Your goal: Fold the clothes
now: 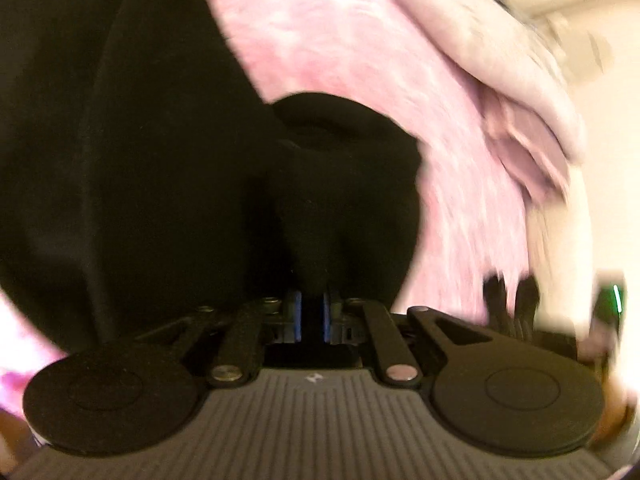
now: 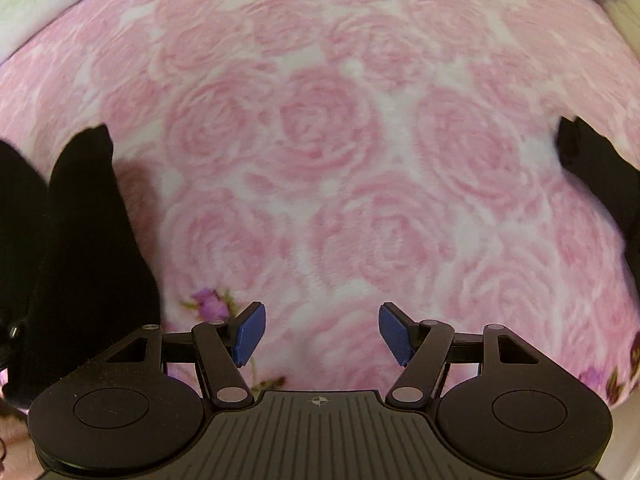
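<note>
Pink rose-patterned fleece blanket [image 2: 320, 128] underlies everything; left gripper [image 1: 312, 316] pinches black fabric garment [image 1: 160, 160], right gripper [image 2: 322, 332] gapes above the blanket.

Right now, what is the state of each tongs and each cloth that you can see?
Left tongs: shut on the black garment.
Right tongs: open, holding nothing.
Black garment: pinched by the left tongs, lifted and bunched.
Pink rose blanket: spread flat under the right tongs.
</note>
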A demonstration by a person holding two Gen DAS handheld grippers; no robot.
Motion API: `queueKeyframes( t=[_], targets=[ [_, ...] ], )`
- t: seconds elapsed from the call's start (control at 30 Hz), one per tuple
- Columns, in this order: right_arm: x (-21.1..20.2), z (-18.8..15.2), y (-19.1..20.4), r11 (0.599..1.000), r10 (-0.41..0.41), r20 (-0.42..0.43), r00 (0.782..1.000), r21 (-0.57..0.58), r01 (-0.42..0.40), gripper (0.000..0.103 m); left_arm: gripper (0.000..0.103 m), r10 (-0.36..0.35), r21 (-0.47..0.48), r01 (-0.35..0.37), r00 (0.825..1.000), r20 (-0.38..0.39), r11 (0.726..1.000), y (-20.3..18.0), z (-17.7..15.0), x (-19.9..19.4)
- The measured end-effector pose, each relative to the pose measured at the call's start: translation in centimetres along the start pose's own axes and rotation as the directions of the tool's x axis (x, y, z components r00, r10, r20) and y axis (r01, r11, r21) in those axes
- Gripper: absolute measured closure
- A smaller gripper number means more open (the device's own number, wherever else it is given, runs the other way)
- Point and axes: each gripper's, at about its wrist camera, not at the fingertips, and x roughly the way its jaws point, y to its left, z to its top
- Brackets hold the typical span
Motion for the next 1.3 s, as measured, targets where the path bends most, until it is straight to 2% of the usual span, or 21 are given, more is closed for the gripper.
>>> queueKeyframes(
  t=[0.03,0.23,0.33,0.37,0.43,0.53,0.6,0.63,0.67,0.73,0.83,0.97,1.1,1.3],
  targets=[
    [0.0,0.0,0.2,1.000,0.010,-0.004,1.000,-0.021,-0.010,0.037,0.097,0.001,0.032,-0.001,1.000,0.003,0.999,-0.5,-1.2,-1.0],
    [0.7,-0.4,2.3,0.993,0.047,-0.036,0.998,-0.110,-0.051,0.037,0.093,0.027,-0.122,-0.021,0.998,0.049,0.992,2.1,-4.7,-2.2],
    [0.8,-0.6,3.3,0.988,0.064,-0.043,0.997,-0.138,-0.070,0.037,0.084,0.043,-0.199,-0.028,0.997,0.070,0.980,3.4,-6.5,-2.8],
    [0.7,-0.6,3.6,0.986,0.068,-0.039,0.997,-0.149,-0.073,0.037,0.079,0.049,-0.224,-0.030,0.995,0.081,0.974,3.8,-6.9,-2.9],
    [0.4,-0.5,4.1,0.982,0.072,-0.031,0.997,-0.172,-0.076,0.037,0.068,0.065,-0.277,-0.025,0.989,0.134,0.961,4.4,-6.2,-2.8],
    [0.5,-0.2,4.5,0.982,0.067,-0.030,0.997,-0.177,-0.072,0.037,0.064,0.036,-0.361,0.024,0.987,0.160,0.932,5.7,-5.2,-1.5],
    [0.6,0.0,4.7,0.981,0.065,-0.030,0.997,-0.181,-0.069,0.037,0.064,0.016,-0.408,0.058,0.984,0.177,0.911,6.5,-4.6,-0.8],
    [0.6,0.1,4.8,0.981,0.063,-0.030,0.998,-0.183,-0.068,0.037,0.074,-0.004,-0.401,0.078,0.983,0.182,0.913,6.6,-4.4,-0.8],
    [0.7,0.2,4.9,0.980,0.062,-0.030,0.998,-0.185,-0.066,0.037,0.094,-0.025,-0.395,0.098,0.982,0.186,0.913,6.7,-4.3,-0.7],
    [0.8,0.3,5.3,0.979,0.065,-0.031,0.997,-0.192,-0.070,0.037,0.095,-0.054,-0.381,0.126,0.980,0.194,0.916,6.8,-4.2,-0.9],
    [0.9,0.6,5.7,0.977,0.071,-0.036,0.997,-0.199,-0.077,0.037,0.096,0.056,-0.339,0.012,0.980,0.191,0.941,6.5,-6.2,-4.8],
    [1.0,1.0,7.0,0.964,0.119,-0.037,0.992,-0.235,-0.124,0.037,0.096,0.202,-0.283,-0.142,0.960,0.195,0.948,6.2,-9.0,-10.0],
    [0.6,0.8,9.8,0.917,0.205,-0.027,0.978,-0.344,-0.202,0.037,0.095,0.340,-0.300,-0.272,0.917,0.207,0.914,7.6,-9.9,-13.5],
    [0.6,0.4,14.8,0.795,0.351,-0.078,0.933,-0.503,-0.341,0.037,0.095,0.416,-0.324,-0.334,0.880,0.229,0.885,11.1,-9.4,-16.7]
  ],
)
